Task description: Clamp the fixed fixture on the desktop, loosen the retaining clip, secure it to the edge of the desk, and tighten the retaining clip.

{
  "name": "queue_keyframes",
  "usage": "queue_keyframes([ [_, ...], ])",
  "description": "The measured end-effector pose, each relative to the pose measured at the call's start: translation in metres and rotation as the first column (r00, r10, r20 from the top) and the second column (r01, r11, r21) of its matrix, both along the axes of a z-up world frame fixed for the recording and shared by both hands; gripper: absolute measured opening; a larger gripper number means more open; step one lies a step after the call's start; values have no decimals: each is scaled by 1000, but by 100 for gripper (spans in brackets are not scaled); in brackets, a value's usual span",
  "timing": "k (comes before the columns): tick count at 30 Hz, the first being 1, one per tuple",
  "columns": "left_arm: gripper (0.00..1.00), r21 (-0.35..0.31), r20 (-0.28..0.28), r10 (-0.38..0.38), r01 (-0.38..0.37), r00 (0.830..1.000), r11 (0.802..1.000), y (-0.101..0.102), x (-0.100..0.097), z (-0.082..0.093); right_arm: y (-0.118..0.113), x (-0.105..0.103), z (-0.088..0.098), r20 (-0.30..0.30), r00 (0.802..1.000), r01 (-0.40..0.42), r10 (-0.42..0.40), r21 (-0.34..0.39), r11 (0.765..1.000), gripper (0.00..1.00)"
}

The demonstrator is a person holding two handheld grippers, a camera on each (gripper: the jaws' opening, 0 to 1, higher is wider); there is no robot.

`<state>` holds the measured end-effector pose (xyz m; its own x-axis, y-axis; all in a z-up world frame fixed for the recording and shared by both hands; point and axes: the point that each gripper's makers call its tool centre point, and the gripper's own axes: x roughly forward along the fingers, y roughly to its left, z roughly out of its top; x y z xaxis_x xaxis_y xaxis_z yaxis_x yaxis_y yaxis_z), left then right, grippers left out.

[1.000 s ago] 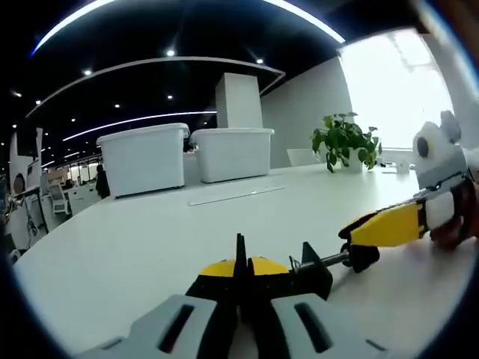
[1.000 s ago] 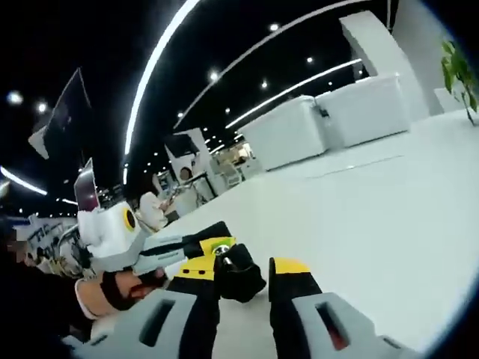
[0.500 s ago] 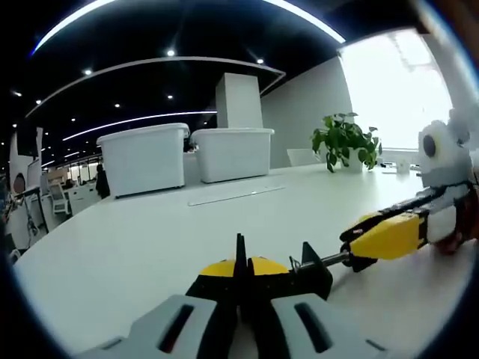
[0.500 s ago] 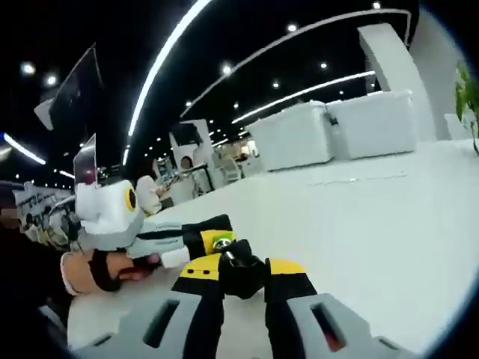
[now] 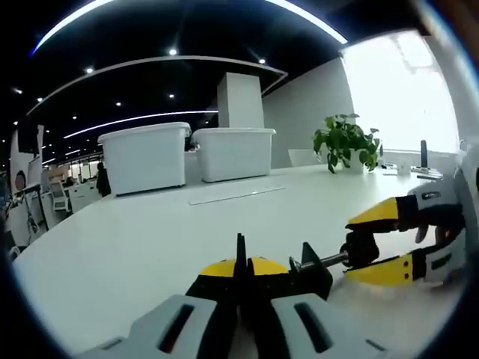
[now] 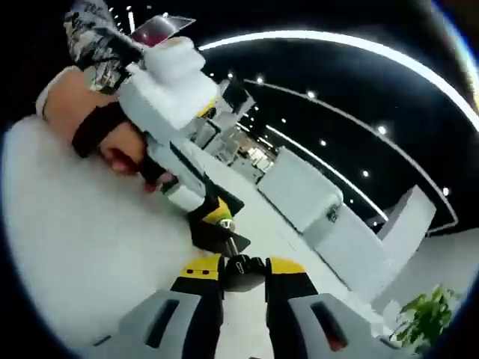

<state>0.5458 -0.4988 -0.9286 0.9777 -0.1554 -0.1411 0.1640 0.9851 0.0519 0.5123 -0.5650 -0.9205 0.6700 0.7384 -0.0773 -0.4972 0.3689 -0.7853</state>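
Left tongs [image 5: 241, 288] gripping the fixture [image 5: 258, 271] at lower centre; right tongs [image 6: 241, 271], now rolled, are pinching its screw knob [image 6: 243, 265] — I'm loosening the clip.

The clamp [image 5: 303, 271] lay on the desk [image 5: 150, 239] between the two tongs: the left gripper [image 5: 241, 280] held one end, the right gripper [image 5: 389, 243] its knob [image 5: 358, 249] end. Beyond the left gripper stood two bins [image 5: 187, 155], a potted plant [image 5: 344, 142] to their right.

Black fixture [image 5: 310, 271]; white desk [image 5: 150, 232]
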Motion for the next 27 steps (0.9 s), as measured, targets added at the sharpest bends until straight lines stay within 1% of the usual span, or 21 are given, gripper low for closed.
queue_keyframes([
  [2,4,-3,0,2,-2,1000,1000,0,0,0,-2,7,3,-46,999,-1,2,38,999,20],
  [3,4,-4,-1,2,-2,1000,1000,0,1,0,-3,6,4,-80,997,-3,9,69,998,20],
  [4,4,-3,0,2,-2,1000,1000,0,1,0,-5,5,8,-88,996,-4,11,76,997,20],
  [6,5,-1,1,1,-1,1000,1000,0,1,0,-5,1,8,-72,997,-4,9,66,998,20],
  [7,5,-1,1,1,-1,1000,1000,0,1,0,-5,2,6,-44,999,-2,4,40,999,21],
  [8,5,3,2,1,-1,1000,1000,0,1,0,-4,2,6,-36,999,-2,3,31,1000,21],
  [13,5,10,3,0,0,1000,1000,0,1,0,-6,-1,10,-40,999,2,0,32,999,21],
  [14,5,13,3,0,0,1000,1000,0,1,0,-6,2,7,-83,997,1,2,39,999,22],
  [15,5,14,4,0,0,1000,1000,0,1,0,-7,1,8,-134,991,-5,16,82,997,22],
  [16,5,16,5,-1,1,1000,1000,0,1,1,-6,0,7,-200,979,-6,34,142,990,23],
  [17,5,22,5,-2,1,1000,1000,0,1,0,-8,2,9,-265,963,2,54,205,979,23],
  [18,5,22,5,-2,2,1000,1000,0,0,0,-13,5,11,-345,935,25,79,286,958,23],
  [19,5,21,4,-2,2,1000,1000,0,0,0,-16,8,12,-378,922,44,86,321,946,24],
  [20,5,19,4,0,0,1000,1000,0,0,0,-21,12,13,-428,899,76,96,367,927,27],
  [21,5,19,4,0,-1,1000,1000,0,0,0,-23,12,14,-448,888,86,105,386,919,29],
  [22,5,15,3,1,-1,1000,1000,0,0,0,-24,12,13,-458,882,87,111,390,916,29],
  [24,4,1,3,3,-3,1000,1000,0,0,1,-23,11,13,-451,887,87,104,383,920,29],
  [27,4,-11,7,6,-6,1000,1000,0,-1,2,-20,7,12,-425,900,73,94,362,929,28],
])
